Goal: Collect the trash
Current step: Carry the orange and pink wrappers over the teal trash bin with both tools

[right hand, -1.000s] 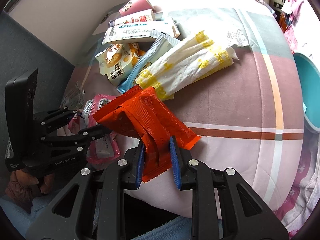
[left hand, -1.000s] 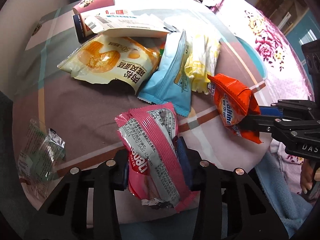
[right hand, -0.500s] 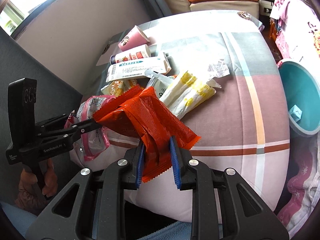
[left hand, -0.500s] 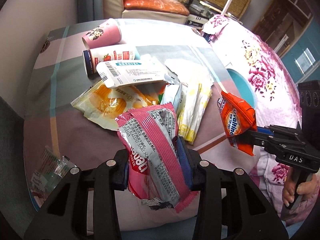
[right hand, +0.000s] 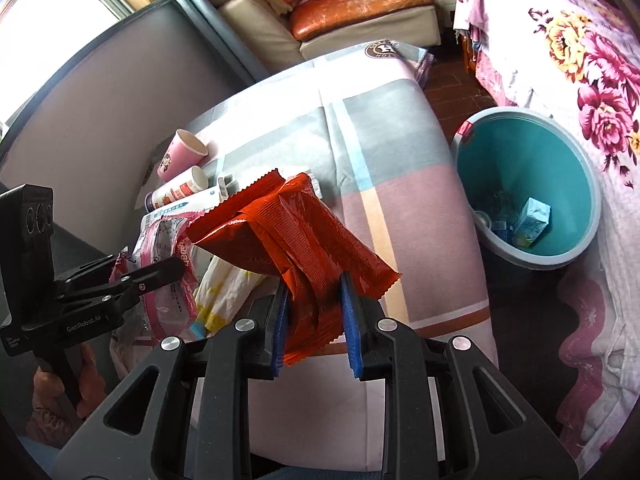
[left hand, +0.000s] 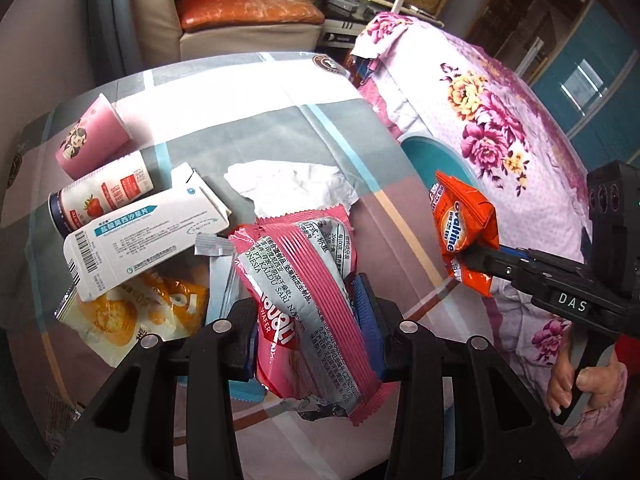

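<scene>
Left claw (left hand: 308, 320) grips the pink wrapper (left hand: 308, 280); right claw (right hand: 314, 316) grips the orange wrapper (right hand: 296, 236); carry both past the bed's right edge, above the bin (right hand: 592, 216), then release.

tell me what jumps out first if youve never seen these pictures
Two bright wrappers held up off the table: an orange Ovaltine packet pinched in the right gripper and a pink wafer wrapper in the left gripper. To the right, on the floor, gapes a teal bin.

Home living rm — leather sofa (right hand: 344, 12) w/ cushions, floral bedspread (left hand: 500, 120), checked cloth-covered table (right hand: 384, 152).
</scene>
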Available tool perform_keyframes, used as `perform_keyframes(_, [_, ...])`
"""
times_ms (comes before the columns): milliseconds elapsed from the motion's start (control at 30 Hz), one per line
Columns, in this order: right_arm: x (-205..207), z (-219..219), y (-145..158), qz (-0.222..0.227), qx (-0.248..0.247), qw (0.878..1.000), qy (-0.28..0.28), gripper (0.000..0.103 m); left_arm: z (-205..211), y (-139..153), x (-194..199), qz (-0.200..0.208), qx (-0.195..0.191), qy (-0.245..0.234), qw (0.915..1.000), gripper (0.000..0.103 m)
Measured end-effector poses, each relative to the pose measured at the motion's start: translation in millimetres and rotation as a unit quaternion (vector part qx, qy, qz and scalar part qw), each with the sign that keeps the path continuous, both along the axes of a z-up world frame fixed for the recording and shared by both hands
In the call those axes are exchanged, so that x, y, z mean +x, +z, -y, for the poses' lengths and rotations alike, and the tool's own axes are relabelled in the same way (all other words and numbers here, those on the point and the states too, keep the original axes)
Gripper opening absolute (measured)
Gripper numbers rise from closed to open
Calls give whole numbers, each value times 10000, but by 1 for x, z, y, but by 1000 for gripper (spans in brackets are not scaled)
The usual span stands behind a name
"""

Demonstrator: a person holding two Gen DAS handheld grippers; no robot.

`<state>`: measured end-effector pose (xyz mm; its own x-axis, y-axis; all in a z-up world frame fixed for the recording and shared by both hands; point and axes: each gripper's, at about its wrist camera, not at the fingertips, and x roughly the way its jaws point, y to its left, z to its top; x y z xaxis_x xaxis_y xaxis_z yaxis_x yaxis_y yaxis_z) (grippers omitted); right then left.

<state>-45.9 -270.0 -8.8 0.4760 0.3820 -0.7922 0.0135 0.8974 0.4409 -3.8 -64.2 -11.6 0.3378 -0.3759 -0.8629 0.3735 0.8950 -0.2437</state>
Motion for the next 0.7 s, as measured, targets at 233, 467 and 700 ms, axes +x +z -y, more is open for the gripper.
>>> perform_keyframes(233, [6, 68, 1, 130, 29, 9969, -776, 23, 65, 2, 31, 22, -50, -374, 9993, 41])
perform_keyframes(467, [6, 135, -10, 143, 138, 9887, -1486, 23, 134, 2, 51, 88, 57, -776, 9969, 41])
perform_keyframes(700, [12, 175, -24, 43, 171, 9823, -1863, 23, 186, -5, 68, 112, 136, -1006, 9948, 43])
